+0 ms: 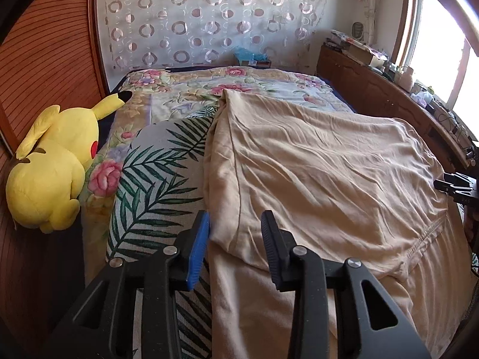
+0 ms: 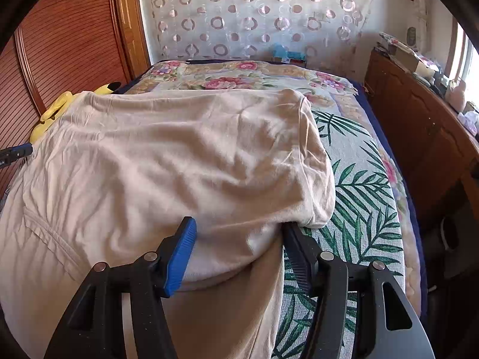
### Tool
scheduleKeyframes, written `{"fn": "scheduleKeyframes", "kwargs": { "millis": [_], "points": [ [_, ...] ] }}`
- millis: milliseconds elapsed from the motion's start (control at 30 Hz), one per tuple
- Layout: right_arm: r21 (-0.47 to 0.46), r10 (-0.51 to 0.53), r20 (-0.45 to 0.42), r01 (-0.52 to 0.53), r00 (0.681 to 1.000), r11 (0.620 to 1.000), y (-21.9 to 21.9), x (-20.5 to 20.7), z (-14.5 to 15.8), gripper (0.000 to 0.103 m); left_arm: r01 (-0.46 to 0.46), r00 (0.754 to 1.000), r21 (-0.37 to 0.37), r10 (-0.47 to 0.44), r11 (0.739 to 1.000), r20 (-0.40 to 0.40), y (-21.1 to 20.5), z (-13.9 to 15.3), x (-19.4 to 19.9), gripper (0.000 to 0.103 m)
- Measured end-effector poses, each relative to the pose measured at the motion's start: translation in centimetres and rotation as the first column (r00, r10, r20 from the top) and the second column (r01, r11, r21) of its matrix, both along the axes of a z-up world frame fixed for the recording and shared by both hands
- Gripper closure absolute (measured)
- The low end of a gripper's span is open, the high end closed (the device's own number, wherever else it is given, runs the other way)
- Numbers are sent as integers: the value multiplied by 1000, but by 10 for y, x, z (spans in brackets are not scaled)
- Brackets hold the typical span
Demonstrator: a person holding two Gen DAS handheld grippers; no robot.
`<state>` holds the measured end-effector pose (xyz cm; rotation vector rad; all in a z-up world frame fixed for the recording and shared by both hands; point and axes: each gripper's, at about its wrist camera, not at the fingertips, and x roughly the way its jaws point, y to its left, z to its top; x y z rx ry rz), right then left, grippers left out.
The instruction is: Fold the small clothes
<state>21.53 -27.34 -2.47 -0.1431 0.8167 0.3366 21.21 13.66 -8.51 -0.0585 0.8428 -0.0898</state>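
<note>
A beige garment [image 1: 323, 173] lies folded over and wrinkled on a leaf-print cloth [image 1: 155, 185] on the bed. My left gripper [image 1: 236, 233] straddles the garment's left folded edge; its jaws stand apart and the pads do not visibly press the fabric. In the right wrist view the same beige garment [image 2: 179, 155] fills the middle. My right gripper [image 2: 239, 239] has the garment's near right corner bulging between its wide-set jaws, not pinched. The right gripper's tip [image 1: 455, 185] shows at the right edge of the left wrist view. The left gripper's tip [image 2: 15, 152] peeks in at the left edge of the right wrist view.
A yellow plush toy [image 1: 51, 167] lies at the bed's left edge against a wooden slatted wall [image 1: 45, 68]. A floral bedspread [image 1: 239, 86] covers the far half of the bed. A cluttered wooden cabinet [image 1: 374, 86] runs along the right under a bright window.
</note>
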Motion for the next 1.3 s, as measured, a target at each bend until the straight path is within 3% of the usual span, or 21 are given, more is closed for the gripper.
{"fn": "scheduleKeyframes", "kwargs": {
  "millis": [67, 133, 200, 400, 467, 500, 533, 567, 767, 967, 1133, 1300],
  "points": [
    [3, 0, 0, 0, 1000, 1000, 0, 0, 0, 41, 0, 1000, -3, 0, 1000, -15, 1, -4, -1, 68],
    [1, 0, 0, 0, 1000, 1000, 0, 0, 0, 41, 3, 1000, -3, -4, 1000, -23, 0, -7, -1, 79],
    [-4, 1, 1, -1, 1000, 1000, 1, 0, 0, 41, 18, 1000, 2, -18, 1000, -4, -5, -6, -2, 100],
    [-7, 10, 3, -10, 1000, 1000, 2, 1, 0, 41, 50, 996, 28, -52, 998, 66, -16, 14, -5, 101],
    [-4, 7, 2, -7, 1000, 1000, 0, 4, 3, 66, 52, 995, 26, -54, 998, 82, -17, 22, -6, 101],
    [4, 12, -3, -12, 1000, 1000, 0, 6, 5, 73, 52, 995, 20, -54, 998, 90, -17, 27, -6, 101],
    [13, 16, -2, -16, 1000, 1000, -1, 7, 8, 92, 54, 994, 12, -55, 998, 97, -17, 32, -7, 101],
    [26, 20, 5, -21, 1000, 999, -2, 8, 13, 97, 56, 993, 3, -56, 998, 101, -17, 35, -7, 101],
    [58, 54, 76, -59, 996, 997, 1, 0, 40, 99, 41, 985, -15, -38, 999, 170, -16, 65, -21, 101],
    [88, -16, 143, 3, 990, 996, -6, -7, 54, 99, 24, 976, -13, -21, 1000, 215, -15, 83, -35, 101],
    [48, -42, 158, 34, 987, 998, 2, -3, 53, 99, 17, 973, 1, -17, 1000, 231, -19, 89, -42, 101],
    [65, -111, 124, 103, 986, 993, 5, 15, 51, 99, 19, 972, 2, -19, 1000, 235, -24, 90, -44, 101]
  ]
}}
